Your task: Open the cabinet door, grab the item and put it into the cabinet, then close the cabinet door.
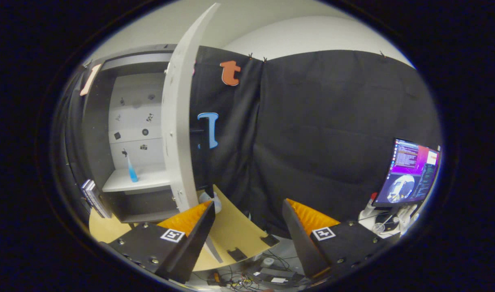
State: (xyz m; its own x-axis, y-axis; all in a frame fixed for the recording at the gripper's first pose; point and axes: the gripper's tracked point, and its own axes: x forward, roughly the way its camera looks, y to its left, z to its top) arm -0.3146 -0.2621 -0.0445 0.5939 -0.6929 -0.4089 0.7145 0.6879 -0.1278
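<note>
gripper (247,227) wide open, holding nothing. cabinet door (178,134) open; blue bottle (132,172) stands upright on the shelf (150,182) inside. prob light, rigid, slick plastic; grip mid-body, below the narrow neck.

Legible text: none. Square black-and-white coded markers, one on each side of the gripper (247,227), carry patterns only, no characters. Small dark stickers on the cabinet (94,134) back panel and the monitor (412,172) contents: too small to read.
</note>
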